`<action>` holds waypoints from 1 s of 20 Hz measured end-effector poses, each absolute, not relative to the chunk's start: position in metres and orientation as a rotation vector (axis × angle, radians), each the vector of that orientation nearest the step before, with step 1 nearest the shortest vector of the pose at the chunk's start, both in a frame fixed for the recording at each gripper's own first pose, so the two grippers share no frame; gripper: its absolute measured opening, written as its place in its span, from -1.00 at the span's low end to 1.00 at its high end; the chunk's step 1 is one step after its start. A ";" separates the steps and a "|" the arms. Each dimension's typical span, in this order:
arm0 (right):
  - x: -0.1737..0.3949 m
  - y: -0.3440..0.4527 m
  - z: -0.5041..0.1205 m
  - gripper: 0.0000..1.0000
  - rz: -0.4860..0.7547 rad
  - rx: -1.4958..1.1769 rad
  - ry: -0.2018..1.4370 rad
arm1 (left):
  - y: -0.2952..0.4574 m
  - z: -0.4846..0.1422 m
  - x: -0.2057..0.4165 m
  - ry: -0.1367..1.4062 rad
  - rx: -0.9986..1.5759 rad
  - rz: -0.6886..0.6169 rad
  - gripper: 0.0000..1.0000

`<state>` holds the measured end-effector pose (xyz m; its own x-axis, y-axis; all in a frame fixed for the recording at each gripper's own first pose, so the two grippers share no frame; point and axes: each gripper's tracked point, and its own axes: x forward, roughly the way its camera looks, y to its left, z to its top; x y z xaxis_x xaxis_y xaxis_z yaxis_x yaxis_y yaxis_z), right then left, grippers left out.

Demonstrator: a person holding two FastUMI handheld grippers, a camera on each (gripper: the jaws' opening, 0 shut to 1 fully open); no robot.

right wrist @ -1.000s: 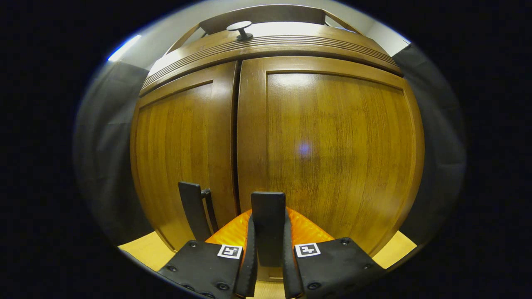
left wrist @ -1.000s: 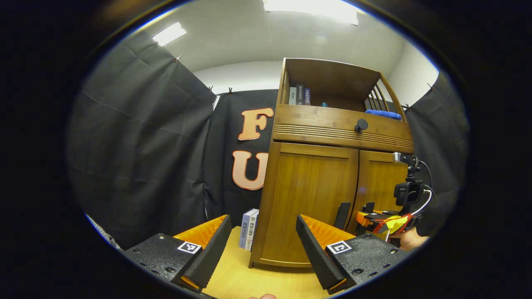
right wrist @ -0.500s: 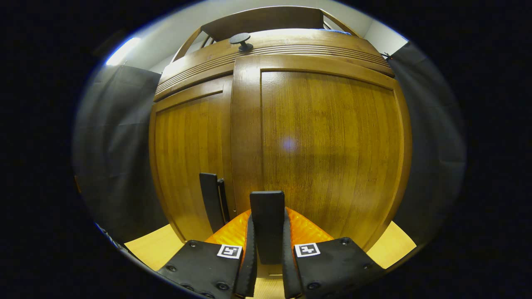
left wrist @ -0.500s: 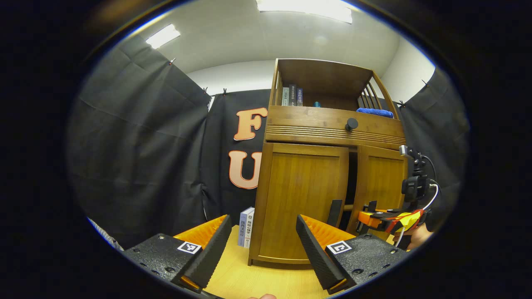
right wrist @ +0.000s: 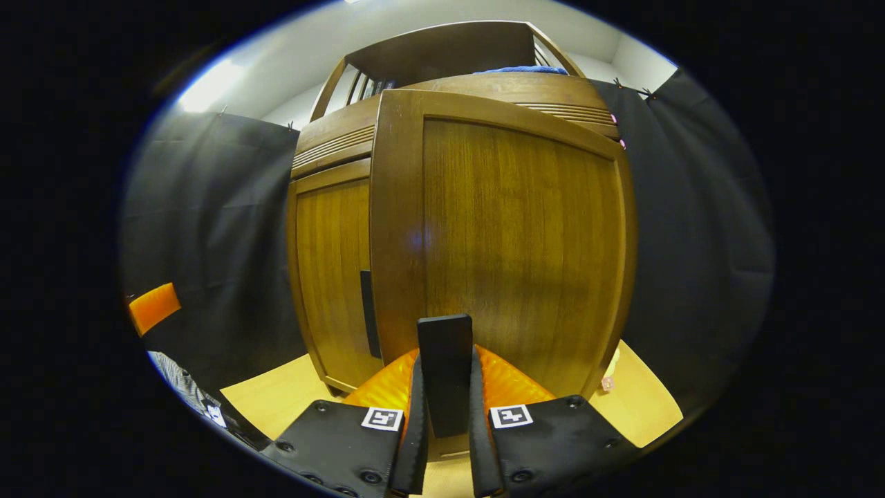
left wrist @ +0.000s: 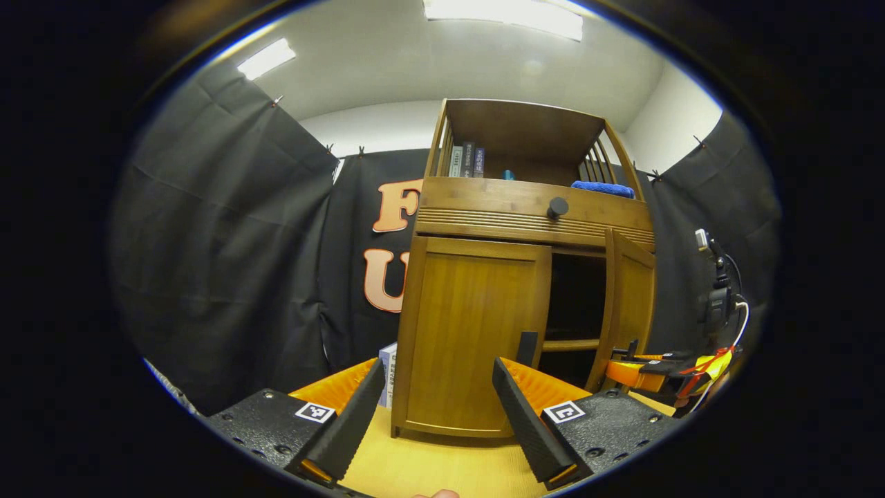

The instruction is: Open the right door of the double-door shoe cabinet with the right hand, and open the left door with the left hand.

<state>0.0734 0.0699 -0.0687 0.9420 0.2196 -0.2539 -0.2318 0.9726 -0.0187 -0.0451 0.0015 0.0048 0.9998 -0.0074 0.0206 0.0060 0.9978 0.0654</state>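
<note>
The wooden shoe cabinet (left wrist: 484,221) stands on a table just ahead of me. Its left door (left wrist: 470,332) is closed, with a black handle (left wrist: 527,348) by its inner edge. The right door (left wrist: 632,297) has swung out, showing the dark inside and a shelf (left wrist: 577,344). My left gripper (left wrist: 435,408) is open and empty, short of the left door. In the right gripper view the right door (right wrist: 511,235) is very close. There my right gripper (right wrist: 446,366) is shut on that door's black handle (right wrist: 446,346). The right gripper (left wrist: 643,370) also appears by the open door's lower edge.
Books (left wrist: 386,360) lean against the cabinet's left side. A drawer with a black knob (left wrist: 557,207) sits above the doors. Books (left wrist: 467,160) and a blue cloth (left wrist: 601,187) are on the open top shelf. The yellow wooden table (left wrist: 442,470) runs under both grippers.
The right door has swung from closed to well open, pulled by my right gripper on its handle. The left gripper has stayed open and shifted slightly back.
</note>
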 end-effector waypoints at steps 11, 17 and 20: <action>0.017 0.014 -0.056 -0.35 0.241 -0.013 0.221 | -0.035 -0.004 -0.042 -0.015 0.063 -0.057 0.89; 0.000 -0.016 -0.047 -0.36 0.190 -0.021 0.201 | -0.054 -0.008 -0.037 -0.014 0.064 -0.089 0.93; -0.009 -0.031 -0.047 -0.46 0.167 -0.022 0.197 | -0.063 -0.011 -0.035 -0.007 0.061 -0.109 0.89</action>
<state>-0.0090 -0.0305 -0.0466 0.9668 0.1632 -0.1967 -0.1675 0.9859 -0.0051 -0.0349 -0.0635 -0.0113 0.9941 -0.1088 0.0039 0.1084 0.9922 0.0609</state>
